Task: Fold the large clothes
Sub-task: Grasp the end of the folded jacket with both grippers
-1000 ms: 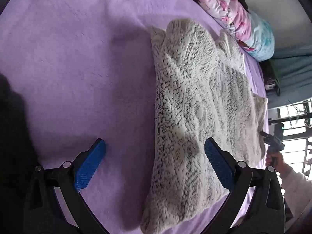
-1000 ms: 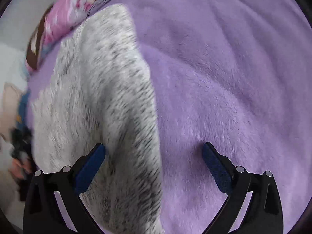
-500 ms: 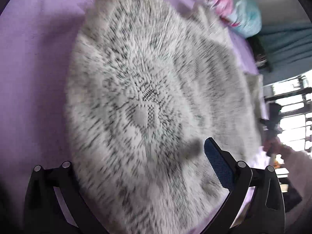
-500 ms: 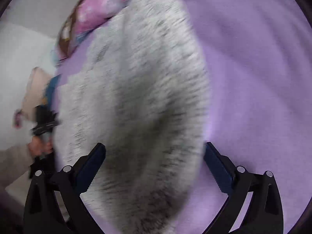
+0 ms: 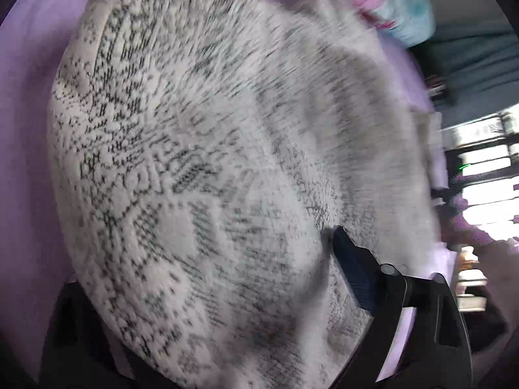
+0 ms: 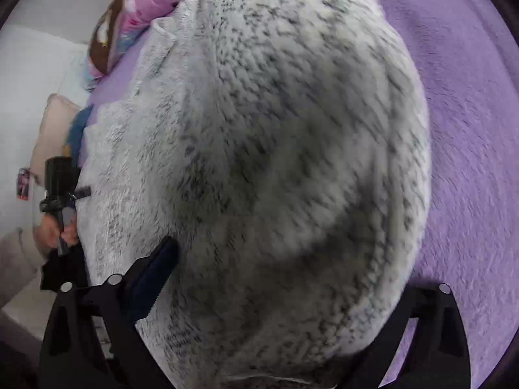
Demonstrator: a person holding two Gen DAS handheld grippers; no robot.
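Knitwear fills both wrist views: a big white sweater (image 5: 201,175) flecked with black and grey stitches, its pattern reading as diamonds and zigzag bands in the left wrist view. It lies on a purple bed (image 5: 29,74), and the fabric is bunched into a thick, rounded fold right up against each camera. Motion blur smears the far half of the knit in the left view.

Left hand-held gripper (image 5: 207,291): only one blue-padded finger (image 5: 353,275) shows, pressed against the sweater; the other finger is buried behind the fold. The spread looks wide, with cloth sitting between the jaws, but whether it is clamped I cannot tell.

Right hand-held gripper (image 6: 285,291): same story from the other side. The sweater (image 6: 292,168) bulges over it, softer and fuzzier here, shadowed in the middle. One blue pad (image 6: 155,275) touches the knit's edge, the opposite finger is hidden under cloth; grip state cannot be told.

Beyond the sweater, a pink floral pillow (image 6: 139,9) lies at the head of the bed, and the purple bed cover (image 6: 470,129) stretches off beside the garment.
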